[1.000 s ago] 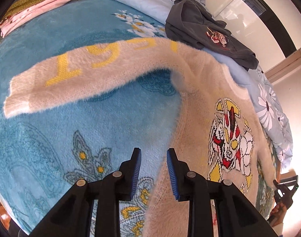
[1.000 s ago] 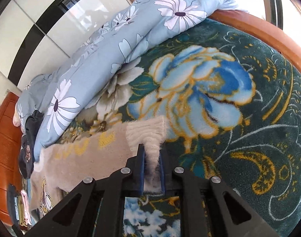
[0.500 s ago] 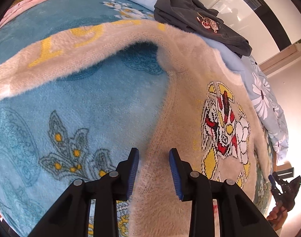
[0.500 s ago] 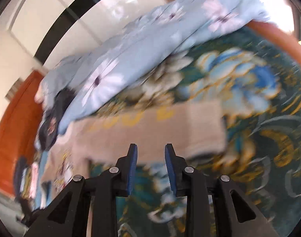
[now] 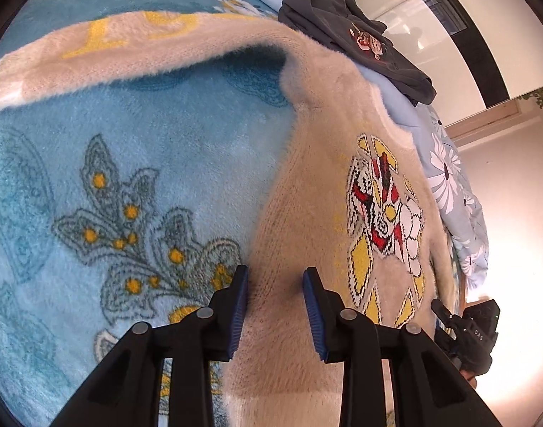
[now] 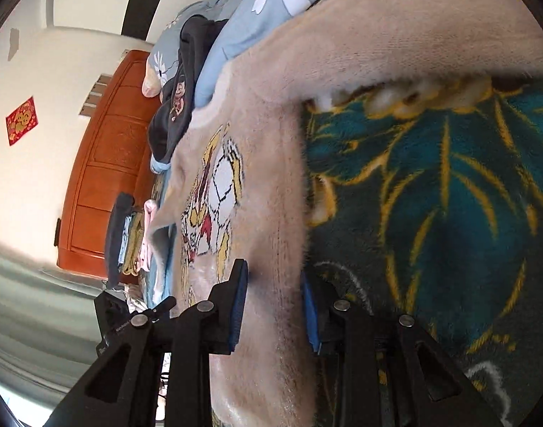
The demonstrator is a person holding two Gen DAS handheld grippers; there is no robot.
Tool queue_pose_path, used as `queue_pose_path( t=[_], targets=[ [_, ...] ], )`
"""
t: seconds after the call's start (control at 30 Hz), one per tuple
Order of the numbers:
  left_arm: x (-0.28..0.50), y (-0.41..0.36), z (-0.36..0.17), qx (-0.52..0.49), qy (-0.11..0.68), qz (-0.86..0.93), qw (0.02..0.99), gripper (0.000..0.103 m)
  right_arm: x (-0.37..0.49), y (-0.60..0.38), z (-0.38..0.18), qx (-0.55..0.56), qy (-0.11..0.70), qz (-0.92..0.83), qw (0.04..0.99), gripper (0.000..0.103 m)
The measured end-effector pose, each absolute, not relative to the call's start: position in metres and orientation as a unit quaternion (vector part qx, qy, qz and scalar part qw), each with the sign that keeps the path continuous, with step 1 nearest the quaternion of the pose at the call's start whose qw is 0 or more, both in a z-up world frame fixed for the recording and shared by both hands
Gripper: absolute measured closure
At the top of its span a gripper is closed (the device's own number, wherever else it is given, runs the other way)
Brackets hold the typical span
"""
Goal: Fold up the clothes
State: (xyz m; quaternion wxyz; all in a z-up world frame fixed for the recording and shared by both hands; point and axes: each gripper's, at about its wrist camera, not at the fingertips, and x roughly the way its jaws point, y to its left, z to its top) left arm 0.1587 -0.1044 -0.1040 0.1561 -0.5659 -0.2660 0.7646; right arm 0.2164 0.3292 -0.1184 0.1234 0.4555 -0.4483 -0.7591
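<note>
A fluffy beige sweater (image 5: pixel 317 185) with a red, yellow and white figure on its chest lies spread flat on the bed blanket, one sleeve (image 5: pixel 129 53) with yellow letters stretched out to the left. My left gripper (image 5: pixel 275 284) is open, its jaws straddling the sweater's left side edge near the hem. In the right wrist view the same sweater (image 6: pixel 257 163) shows, its other sleeve (image 6: pixel 414 35) stretched away. My right gripper (image 6: pixel 273 281) is open over the sweater's right side edge near the hem, holding nothing.
A light blue patterned blanket (image 5: pixel 111 178) and a dark teal one (image 6: pixel 449 195) cover the bed. A dark grey garment (image 5: pixel 349 28) lies on a flowered duvet (image 5: pixel 449 178) past the collar. Folded clothes (image 6: pixel 129 238) are stacked by the wooden headboard (image 6: pixel 104 163).
My right gripper let go of the sleeve cuff, opened, and swung over to the sweater's side near the hem. My left gripper stayed open and moved forward onto the sweater's left edge.
</note>
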Motion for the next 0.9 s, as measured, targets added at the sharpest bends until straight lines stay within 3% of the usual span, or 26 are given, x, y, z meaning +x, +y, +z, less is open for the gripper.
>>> queue_pose_path(
  t=[0.1,0.17,0.23,0.3,0.4,0.63,0.9],
  targets=[
    [0.164,-0.098,-0.101,-0.566,-0.245,0.772,0.152,0.081,0.219,0.322,-0.117,0.455,-0.447,-0.759,0.131,0.070],
    [0.168,-0.094,-0.095,-0.560,-0.230,0.782,0.148,0.089,0.220,0.320,-0.116,0.458,-0.445,-0.758,0.129,0.076],
    [0.173,-0.090,-0.089,-0.558,-0.218,0.787,0.146,0.091,0.221,0.320,-0.116,0.462,-0.442,-0.758,0.123,0.089],
    [0.175,-0.086,-0.084,-0.561,-0.203,0.790,0.144,0.091,0.223,0.320,-0.117,0.469,-0.447,-0.752,0.121,0.091],
    [0.186,-0.083,-0.083,-0.576,-0.179,0.785,0.144,0.091,0.227,0.316,-0.110,0.485,-0.426,-0.753,0.128,0.092],
    [0.195,-0.098,-0.090,-0.583,-0.213,0.769,0.152,0.091,0.250,0.312,-0.108,0.509,-0.401,-0.748,0.144,0.091],
    [0.203,-0.117,-0.093,-0.581,-0.253,0.759,0.148,0.075,0.254,0.353,-0.094,0.457,-0.432,-0.774,0.071,0.087]
  ],
)
